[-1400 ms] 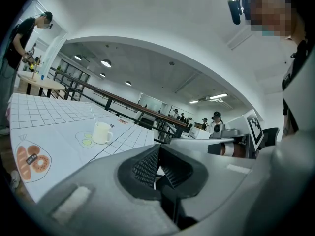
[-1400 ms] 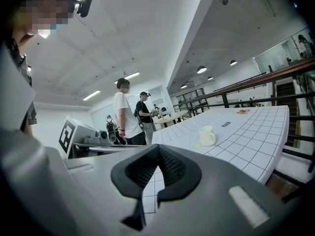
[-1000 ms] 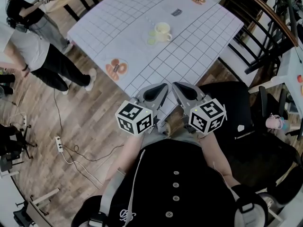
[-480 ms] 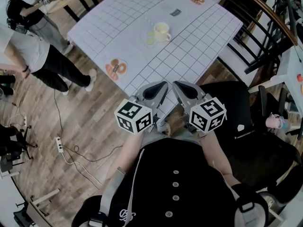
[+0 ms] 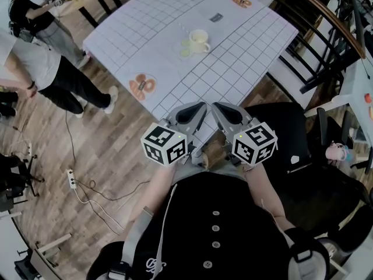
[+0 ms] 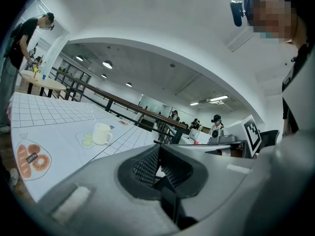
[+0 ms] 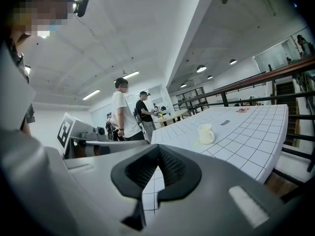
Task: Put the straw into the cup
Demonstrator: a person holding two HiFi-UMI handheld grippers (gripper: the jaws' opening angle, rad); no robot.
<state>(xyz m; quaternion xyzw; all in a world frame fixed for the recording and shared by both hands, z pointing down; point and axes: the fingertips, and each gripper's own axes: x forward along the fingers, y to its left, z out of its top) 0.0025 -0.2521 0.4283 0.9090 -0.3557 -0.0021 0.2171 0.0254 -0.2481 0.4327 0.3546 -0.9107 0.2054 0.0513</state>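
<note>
A cream mug-shaped cup (image 5: 199, 39) stands on the white gridded table (image 5: 245, 69), near its middle. It also shows in the left gripper view as the cup (image 6: 102, 133) and in the right gripper view as the cup (image 7: 206, 133). I cannot make out the straw with any certainty. My left gripper (image 5: 200, 106) and right gripper (image 5: 215, 105) sit side by side close to my chest, at the table's near edge and far short of the cup. The jaws of both grippers meet, with nothing between them, as the left gripper (image 6: 158, 149) and right gripper (image 7: 158, 150) show.
A green-dotted print (image 5: 185, 45) lies beside the cup, and a doughnut picture (image 5: 143, 84) is near the table's left edge. People (image 5: 41, 63) stand to the left. A black chair (image 5: 315, 174) is at my right, and a power strip (image 5: 73, 177) with cable lies on the floor.
</note>
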